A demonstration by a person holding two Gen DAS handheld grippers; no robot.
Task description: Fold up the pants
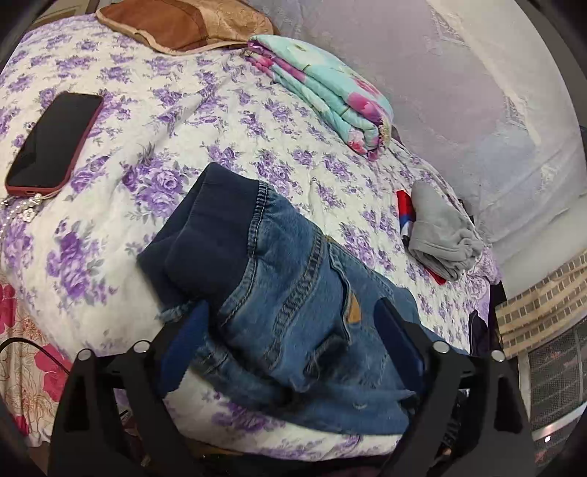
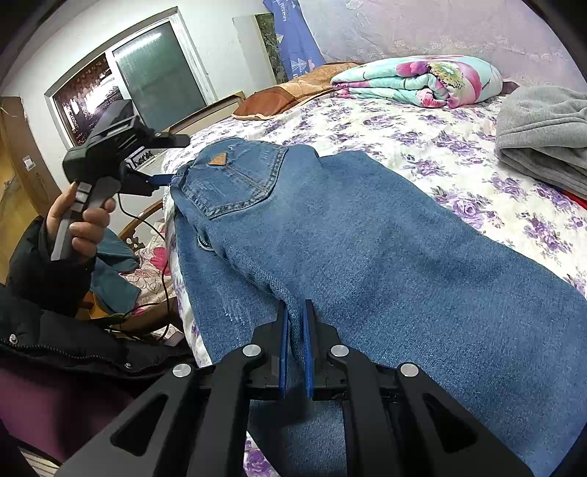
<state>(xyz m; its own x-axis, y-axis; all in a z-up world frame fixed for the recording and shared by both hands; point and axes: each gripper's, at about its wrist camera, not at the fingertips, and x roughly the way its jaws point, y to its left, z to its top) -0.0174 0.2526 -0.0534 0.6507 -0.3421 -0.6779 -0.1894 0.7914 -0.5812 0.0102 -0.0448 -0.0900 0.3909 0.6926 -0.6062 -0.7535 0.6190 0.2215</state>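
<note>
Pants (image 2: pixel 367 238) pinched by right hand-held gripper (image 2: pixel 295 319); left hand-held gripper (image 1: pixel 290 330) wide open astride waistband.

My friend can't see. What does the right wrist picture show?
The right tongs pinch a fold of blue jeans spread on a purple-flowered bed. The left tongs, held in a hand, reach the jeans' waistband.

No readable text anywhere, tan leather patch (image 2: pixel 219 160) on the jeans (image 2: pixel 367 257) back pocket blank, blue banner (image 2: pixel 293 33) at twelve o'clock bearing print too small to read
</note>
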